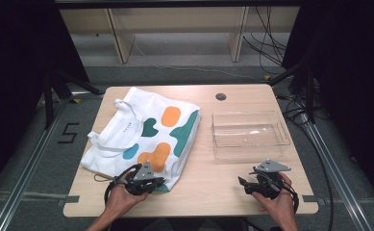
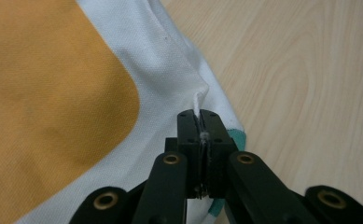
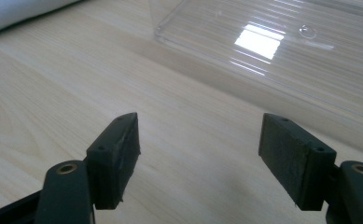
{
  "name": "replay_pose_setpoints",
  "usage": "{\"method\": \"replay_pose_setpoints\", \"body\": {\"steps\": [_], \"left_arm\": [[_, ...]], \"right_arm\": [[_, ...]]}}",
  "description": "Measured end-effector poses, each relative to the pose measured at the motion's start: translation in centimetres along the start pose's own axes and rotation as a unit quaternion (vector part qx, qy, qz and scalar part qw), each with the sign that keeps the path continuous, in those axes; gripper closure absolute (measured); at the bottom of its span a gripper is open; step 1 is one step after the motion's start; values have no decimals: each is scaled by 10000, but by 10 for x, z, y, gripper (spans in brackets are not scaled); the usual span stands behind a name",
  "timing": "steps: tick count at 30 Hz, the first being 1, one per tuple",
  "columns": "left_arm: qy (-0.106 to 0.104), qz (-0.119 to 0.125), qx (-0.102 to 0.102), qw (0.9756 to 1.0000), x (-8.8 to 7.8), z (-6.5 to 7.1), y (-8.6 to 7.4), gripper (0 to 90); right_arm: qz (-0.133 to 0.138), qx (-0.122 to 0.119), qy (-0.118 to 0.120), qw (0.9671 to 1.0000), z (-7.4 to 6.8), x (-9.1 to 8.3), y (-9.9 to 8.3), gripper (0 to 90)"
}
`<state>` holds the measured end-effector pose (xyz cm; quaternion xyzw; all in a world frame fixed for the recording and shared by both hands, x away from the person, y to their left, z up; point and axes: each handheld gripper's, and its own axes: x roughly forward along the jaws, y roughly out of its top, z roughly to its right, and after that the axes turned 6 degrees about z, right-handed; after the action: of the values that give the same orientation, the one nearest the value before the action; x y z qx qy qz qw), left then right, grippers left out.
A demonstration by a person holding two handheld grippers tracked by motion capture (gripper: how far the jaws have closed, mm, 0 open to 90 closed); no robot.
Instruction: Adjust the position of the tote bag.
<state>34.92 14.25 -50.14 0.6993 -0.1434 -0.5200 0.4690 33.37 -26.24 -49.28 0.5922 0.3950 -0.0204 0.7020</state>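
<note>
A white T-shirt (image 1: 141, 132) with orange and teal blobs lies folded on the left half of the wooden table (image 1: 208, 187). My left gripper (image 1: 158, 184) sits at the shirt's near right corner, shut on a pinched ridge of the white fabric (image 2: 199, 100). That pinch shows between the closed pads in the left gripper view, beside an orange patch (image 2: 44, 102). My right gripper (image 1: 242, 185) rests near the table's front right edge, open, with bare wood between its pads (image 3: 116, 154). A clear plastic bin (image 1: 248, 134) stands empty just beyond it.
The bin's ribbed clear wall (image 3: 272, 42) rises just ahead of the right gripper. A round grommet hole (image 1: 220, 96) sits at the table's far edge. Wooden furniture legs and cables are on the floor behind the table.
</note>
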Motion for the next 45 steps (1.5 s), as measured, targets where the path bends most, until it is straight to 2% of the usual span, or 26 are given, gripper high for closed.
{"method": "replay_pose_setpoints", "body": {"steps": [2,3,7,12,13,14,15,18,19,20,21,26,27,28,29,30,31,33,35,36,37,39,41,42,44,45], "left_arm": [[-12,41,-51,10000,9,4,6,875],[-24,86,-87,9999,14,6,10,874],[-60,29,66,10000,28,9,21,866],[-276,313,-217,9989,25,10,26,762],[-262,331,-214,9989,18,9,27,687],[-251,586,-387,9972,-1,5,27,578],[-251,586,-387,9972,-1,5,27,525],[-108,823,-595,9948,-41,-6,23,487],[72,893,-569,9944,-56,-11,20,479],[427,884,-730,9925,-82,-26,8,482],[427,884,-730,9925,-82,-26,8,482],[1502,603,-1193,9796,-126,-67,-32,480],[1721,576,-1360,9739,-129,-73,-40,476],[1885,290,-1319,9727,-135,-81,-46,458],[2059,140,-1398,9684,-138,-87,-52,458],[2144,-112,-1373,9670,-142,-93,-56,443],[2233,-85,-1568,9620,-141,-98,-61,432],[2329,-154,-1779,9560,-141,-109,-72,395],[2232,-343,-2047,9524,-141,-118,-81,372],[2173,-294,-2332,9474,-136,-122,-89,332],[2173,-294,-2332,9474,-136,-122,-89,340],[1790,-420,-2422,9526,-137,-129,-97,373],[1710,-406,-2479,9527,-136,-129,-97,445],[1660,-476,-2419,9548,-137,-130,-98,464],[1661,-373,-2466,9540,-135,-130,-99,517],[1494,-343,-2445,9575,-135,-132,-103,578]], "right_arm": [[-109,30,43,9999,-2,-1,2,301],[-2,-128,43,9999,-2,1,2,301],[-32,-108,78,9999,-9,3,4,301],[-73,-295,277,9992,-18,9,8,300],[-123,-346,308,9988,-21,9,10,300],[-97,-425,337,9985,-25,9,11,300],[-97,-425,337,9985,-25,9,11,300],[-141,-482,384,9980,-29,10,12,300],[-75,-515,382,9979,-29,11,11,300],[-154,-412,400,9982,-31,10,11,300],[-154,-412,400,9982,-31,10,11,300],[-47,-547,379,9978,-31,11,12,300],[-70,-502,390,9980,-32,11,12,300],[-133,-552,435,9974,-34,11,13,300],[-133,-552,435,9974,-34,11,13,300],[-91,-482,461,9977,-35,12,13,300],[-99,-450,493,9977,-37,13,14,301],[-85,-387,619,9973,-41,13,15,302],[-51,-516,696,9962,-45,14,18,317],[-10,-588,842,9947,-51,17,21,335],[-10,-588,842,9947,-51,17,21,335],[-47,-446,1168,9921,-65,24,25,350],[-43,-504,1275,9905,-69,28,27,351],[-51,-569,1406,9884,-77,35,32,367],[-102,-528,1497,9873,-82,38,35,371],[-38,-475,1643,9853,-91,45,40,391]]}}
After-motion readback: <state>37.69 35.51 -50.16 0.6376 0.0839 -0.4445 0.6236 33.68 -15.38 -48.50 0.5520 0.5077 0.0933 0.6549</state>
